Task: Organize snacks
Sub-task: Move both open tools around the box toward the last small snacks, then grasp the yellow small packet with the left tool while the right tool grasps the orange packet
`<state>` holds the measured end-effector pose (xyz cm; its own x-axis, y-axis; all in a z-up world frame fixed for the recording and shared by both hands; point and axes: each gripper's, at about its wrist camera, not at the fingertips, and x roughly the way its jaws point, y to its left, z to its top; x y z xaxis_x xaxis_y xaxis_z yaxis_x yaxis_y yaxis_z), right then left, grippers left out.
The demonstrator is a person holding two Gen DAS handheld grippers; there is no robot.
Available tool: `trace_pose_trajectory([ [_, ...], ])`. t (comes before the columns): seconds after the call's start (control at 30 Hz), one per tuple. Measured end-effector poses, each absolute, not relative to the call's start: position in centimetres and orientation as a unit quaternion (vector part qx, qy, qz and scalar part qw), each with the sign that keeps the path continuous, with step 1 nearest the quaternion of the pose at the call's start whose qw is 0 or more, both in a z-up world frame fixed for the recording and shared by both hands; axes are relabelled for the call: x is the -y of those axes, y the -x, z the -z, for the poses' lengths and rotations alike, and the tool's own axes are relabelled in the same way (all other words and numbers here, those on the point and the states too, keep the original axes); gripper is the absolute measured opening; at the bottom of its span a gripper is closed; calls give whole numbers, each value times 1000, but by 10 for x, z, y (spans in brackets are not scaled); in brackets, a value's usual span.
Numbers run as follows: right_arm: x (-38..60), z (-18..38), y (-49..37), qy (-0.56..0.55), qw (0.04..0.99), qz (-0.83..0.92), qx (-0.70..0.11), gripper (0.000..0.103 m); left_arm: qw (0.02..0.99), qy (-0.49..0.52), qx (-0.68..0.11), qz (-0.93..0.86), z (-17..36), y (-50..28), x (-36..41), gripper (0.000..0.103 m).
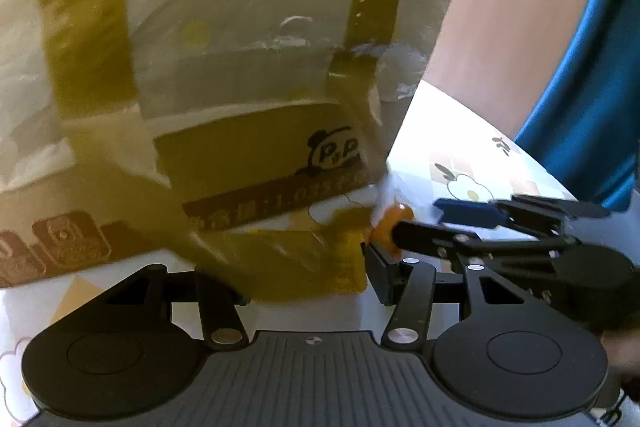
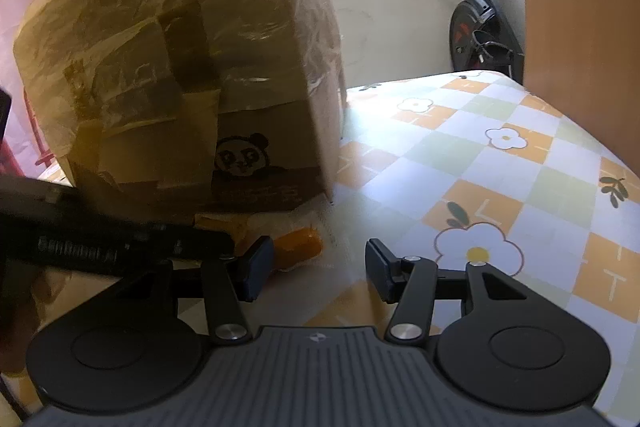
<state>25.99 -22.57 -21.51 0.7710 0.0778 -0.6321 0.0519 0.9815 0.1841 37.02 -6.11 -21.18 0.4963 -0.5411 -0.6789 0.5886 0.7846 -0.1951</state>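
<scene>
Box (image 2: 180, 75) tilted on table (image 2: 500, 167), snack (image 2: 298, 247) at its foot.
Cardboard, panda print, wrapped in film and yellow tape, raised on one edge. Orange snack pack lies on the checked floral cloth just beside the box's lower corner. Left gripper (image 1: 304, 279): left finger hidden behind tape, so finger state cannot be told. Right gripper (image 2: 316, 269): fingers apart, empty, snack touching its left pad (image 2: 258, 267). Exercise bike (image 2: 476, 23) behind.
</scene>
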Motion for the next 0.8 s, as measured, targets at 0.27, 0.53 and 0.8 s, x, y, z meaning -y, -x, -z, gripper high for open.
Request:
trace_pose_trajectory([
  [0.27, 225, 209, -286, -106, 923, -22, -368, 55, 863, -23, -390, 321, 212, -370, 61, 57],
  [0.53, 216, 213, -294, -78, 925, -36, -370, 52, 861, -21, -396, 319, 218, -369, 66, 55],
  [0.8, 210, 213, -281, -80, 921, -59, -376, 29, 859, -27, -397, 322, 223, -356, 65, 39],
])
